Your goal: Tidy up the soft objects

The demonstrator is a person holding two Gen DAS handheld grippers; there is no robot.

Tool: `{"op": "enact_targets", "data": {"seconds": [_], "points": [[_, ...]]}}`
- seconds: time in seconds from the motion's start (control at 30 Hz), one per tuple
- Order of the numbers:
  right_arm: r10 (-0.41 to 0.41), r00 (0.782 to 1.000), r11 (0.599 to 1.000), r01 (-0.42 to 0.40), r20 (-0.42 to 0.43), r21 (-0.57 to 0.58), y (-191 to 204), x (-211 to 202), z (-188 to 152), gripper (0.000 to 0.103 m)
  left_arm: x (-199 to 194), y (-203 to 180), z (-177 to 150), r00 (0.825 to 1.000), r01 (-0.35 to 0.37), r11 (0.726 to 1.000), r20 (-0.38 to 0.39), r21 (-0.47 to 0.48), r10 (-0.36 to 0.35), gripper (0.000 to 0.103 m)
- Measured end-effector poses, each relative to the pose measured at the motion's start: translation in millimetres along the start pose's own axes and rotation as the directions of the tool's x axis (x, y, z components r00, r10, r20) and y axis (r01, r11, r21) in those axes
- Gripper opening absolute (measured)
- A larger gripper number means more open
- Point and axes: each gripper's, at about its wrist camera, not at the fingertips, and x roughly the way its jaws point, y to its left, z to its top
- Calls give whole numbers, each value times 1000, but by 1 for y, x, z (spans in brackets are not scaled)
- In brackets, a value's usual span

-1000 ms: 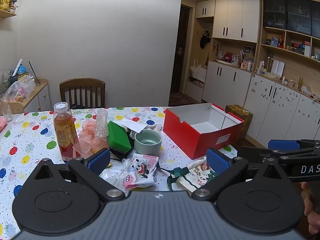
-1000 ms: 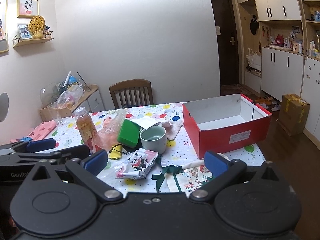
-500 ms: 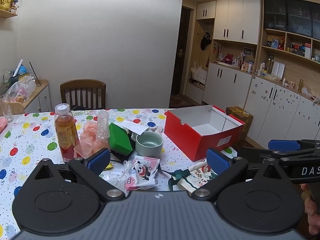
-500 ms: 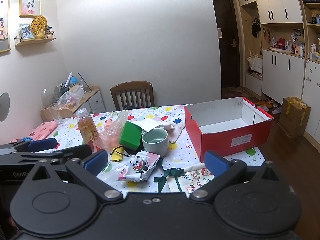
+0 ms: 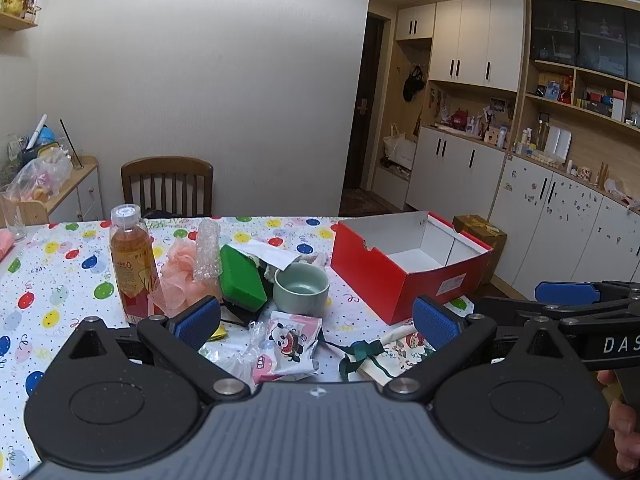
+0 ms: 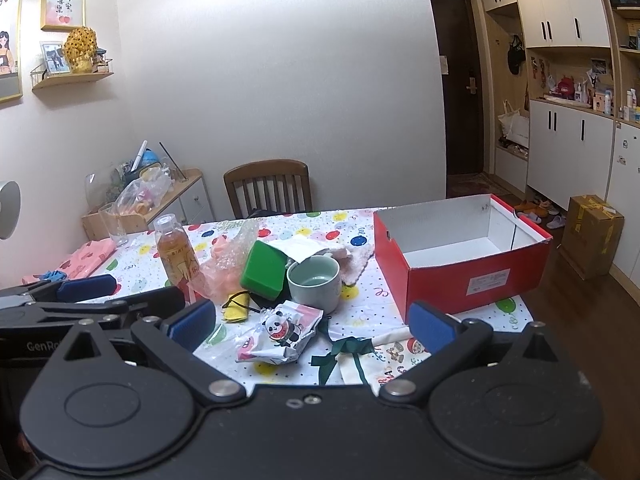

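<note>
Both grippers were held above the near edge of the table (image 5: 52, 280), which was covered by a balloon-print cloth. The left gripper (image 5: 316, 322) had its blue-padded fingers spread wide apart and held nothing. The right gripper (image 6: 310, 322) was likewise spread wide and empty; in the left wrist view its body appeared at the right margin, with part of a hand (image 5: 624, 432) below it.

The red box (image 6: 460, 276), open-topped with a white interior, stood at the right end of the table and served as landmark. Just left of the box stood a pale green cup (image 6: 314, 282), upright. In front of the cup, toward the grippers, lay a panda-print soft packet (image 6: 282, 334). A dark green ribbon (image 6: 344, 352) and a cartoon-print cloth bag (image 6: 394, 360) lay at the table's near edge, in front of the box's near left corner.

Left of the cup a green block (image 6: 264, 270) leaned tilted, with white paper (image 6: 300, 248) above it and a pink fluffy cloth (image 6: 356, 262) between cup and box. Farther left of the box were crumpled bubble wrap (image 5: 208, 252), a pink mesh sponge (image 5: 178, 276) and an upright tea bottle (image 5: 132, 264). A small yellow item (image 6: 236, 306) lay below the green block. A wooden chair (image 6: 268, 188) stood behind the table.
</note>
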Motion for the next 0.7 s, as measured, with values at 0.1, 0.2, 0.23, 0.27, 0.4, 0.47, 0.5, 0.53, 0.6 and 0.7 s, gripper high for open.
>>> {"op": "enact_targets", "data": {"seconds": [0.1, 0.2, 0.23, 0.27, 0.4, 0.47, 0.5, 0.53, 0.6, 0.7], "points": [[-3, 1000, 1000, 3, -11, -2, 1, 4, 0, 103, 5, 4, 0, 1000, 7, 1000, -12, -4, -7, 103], [-1, 1000, 1000, 1, -25, -6, 2, 10, 1, 103, 12, 8, 0, 1000, 17, 1000, -25, -6, -18, 103], [0, 999, 1000, 0, -32, -6, 2, 12, 1, 103, 15, 10, 0, 1000, 16, 1000, -27, -7, -16, 103], [-1, 999, 1000, 1, -39, -5, 1, 14, 1, 103, 17, 12, 0, 1000, 10, 1000, -27, -6, -11, 103], [-5, 998, 1000, 4, -63, -6, -1, 23, 1, 102, 27, 21, -6, 999, -27, 1000, -25, 8, 27, 103], [-11, 997, 1000, 10, -73, -6, -3, 28, 1, 102, 34, 27, -11, 999, -37, 999, -38, 3, 37, 103], [-17, 997, 1000, 16, -78, -10, -4, 31, 0, 102, 38, 32, -14, 998, -40, 999, -47, -3, 40, 103], [-26, 996, 1000, 26, -86, -11, -7, 34, -1, 102, 41, 35, -17, 997, -53, 999, -57, -7, 52, 103], [-42, 994, 999, 43, -104, 2, -15, 40, -3, 101, 49, 42, -24, 993, -89, 996, -80, -12, 88, 103], [-71, 988, 997, 75, -139, 21, -31, 53, -9, 101, 62, 54, -38, 982, -134, 991, -139, -21, 129, 103]]}}
